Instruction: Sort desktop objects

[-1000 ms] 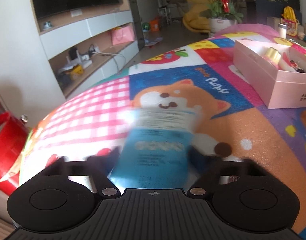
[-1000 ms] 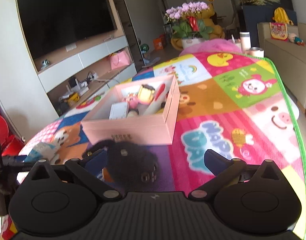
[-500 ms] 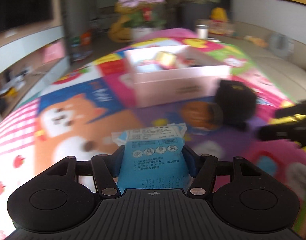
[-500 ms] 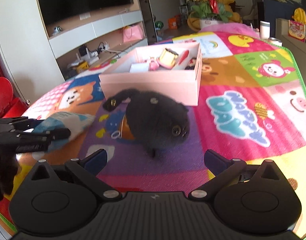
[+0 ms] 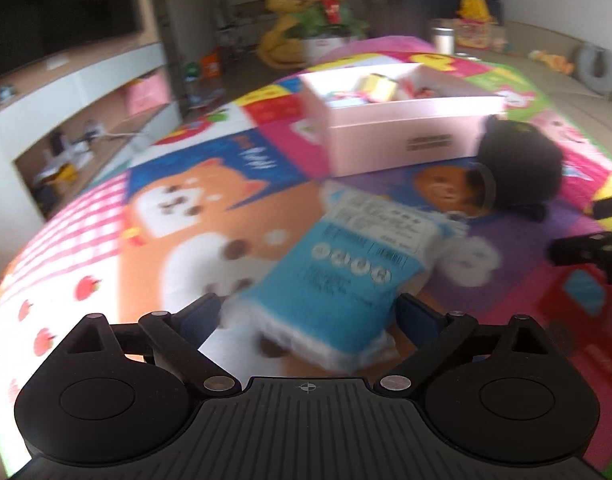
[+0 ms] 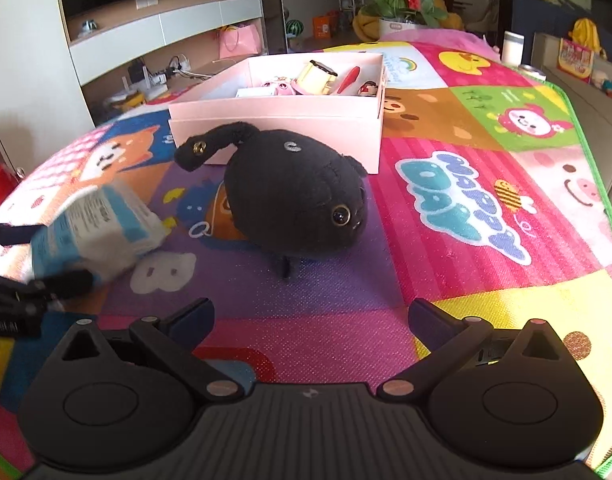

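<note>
My left claw (image 5: pixel 308 314) is opening, the blue tissue pack (image 5: pixel 338 276) lying loose between its pads. My right claw (image 6: pixel 310 316) gapes empty; the black plush toy (image 6: pixel 296 196) sits just ahead, the pink box (image 6: pixel 274 130) behind it, open mat (image 6: pixel 486 216) to its right.

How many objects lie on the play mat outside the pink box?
2: a black plush toy just in front of the pink box, and a blue and white packet between the left gripper's opening jaws. Others may be out of view.
</note>
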`<action>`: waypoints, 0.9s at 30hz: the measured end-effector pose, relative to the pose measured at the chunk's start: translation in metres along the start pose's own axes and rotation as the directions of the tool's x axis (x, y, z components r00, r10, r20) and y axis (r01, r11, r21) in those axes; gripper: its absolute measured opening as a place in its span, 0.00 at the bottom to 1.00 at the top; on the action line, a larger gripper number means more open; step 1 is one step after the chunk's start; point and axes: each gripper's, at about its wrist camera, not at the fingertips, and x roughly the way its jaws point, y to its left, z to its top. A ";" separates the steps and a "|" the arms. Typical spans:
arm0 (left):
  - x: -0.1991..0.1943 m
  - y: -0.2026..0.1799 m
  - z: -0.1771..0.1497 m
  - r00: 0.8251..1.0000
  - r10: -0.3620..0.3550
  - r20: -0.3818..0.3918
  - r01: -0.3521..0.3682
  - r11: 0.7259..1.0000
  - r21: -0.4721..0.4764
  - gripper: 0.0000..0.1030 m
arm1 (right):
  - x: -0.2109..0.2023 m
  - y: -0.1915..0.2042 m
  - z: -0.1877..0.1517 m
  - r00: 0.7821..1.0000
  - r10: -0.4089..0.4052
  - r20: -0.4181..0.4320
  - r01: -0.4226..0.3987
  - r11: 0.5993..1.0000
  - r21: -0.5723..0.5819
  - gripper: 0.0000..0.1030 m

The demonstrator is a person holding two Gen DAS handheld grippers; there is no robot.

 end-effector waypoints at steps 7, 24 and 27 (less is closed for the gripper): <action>0.002 0.025 -0.005 0.998 0.054 -0.018 -0.056 0.995 -0.088 0.97 | 0.003 0.005 0.001 0.999 -0.028 -0.019 0.028 0.999 -0.023 1.00; -0.002 0.007 -0.011 0.997 -0.074 -0.014 0.071 0.989 -0.128 0.99 | 0.027 -0.010 0.035 0.968 -0.244 0.063 0.249 0.966 -0.072 1.00; -0.006 0.007 -0.011 0.997 -0.080 -0.011 0.078 0.989 -0.128 1.00 | 0.031 -0.018 0.038 0.956 -0.285 0.063 0.289 0.955 -0.062 1.00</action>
